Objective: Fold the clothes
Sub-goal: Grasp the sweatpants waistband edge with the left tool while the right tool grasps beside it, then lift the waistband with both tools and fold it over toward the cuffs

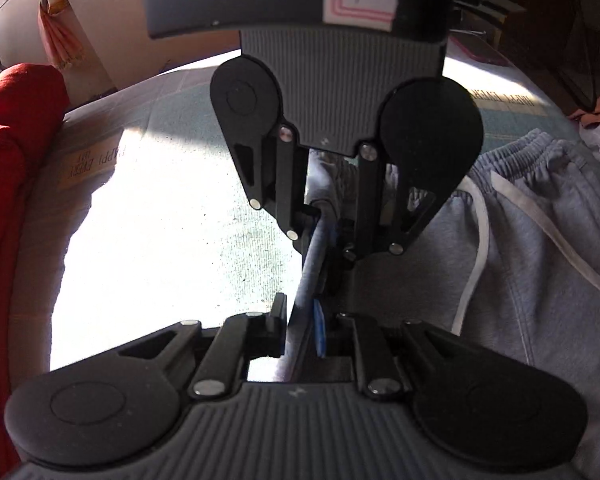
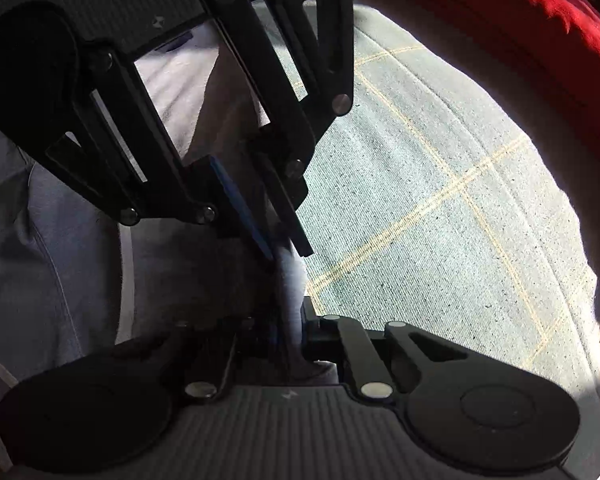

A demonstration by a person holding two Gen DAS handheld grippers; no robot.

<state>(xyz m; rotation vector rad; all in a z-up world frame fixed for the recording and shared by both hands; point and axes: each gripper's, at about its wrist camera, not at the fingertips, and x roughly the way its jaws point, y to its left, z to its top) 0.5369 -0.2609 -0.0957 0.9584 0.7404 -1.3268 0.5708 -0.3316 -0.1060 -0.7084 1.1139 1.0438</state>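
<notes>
While both jaws pinch it, grey sweatpants hang between.

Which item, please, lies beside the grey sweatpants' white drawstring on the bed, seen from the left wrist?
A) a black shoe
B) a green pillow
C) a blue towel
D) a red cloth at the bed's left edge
D: a red cloth lies bunched along the bedsheet's left edge, across from the grey sweatpants.

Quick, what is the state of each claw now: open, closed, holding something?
Left claw: closed on a fold of the grey cotton sweatpants.
Right claw: closed on the same sweatpants fabric.
</notes>
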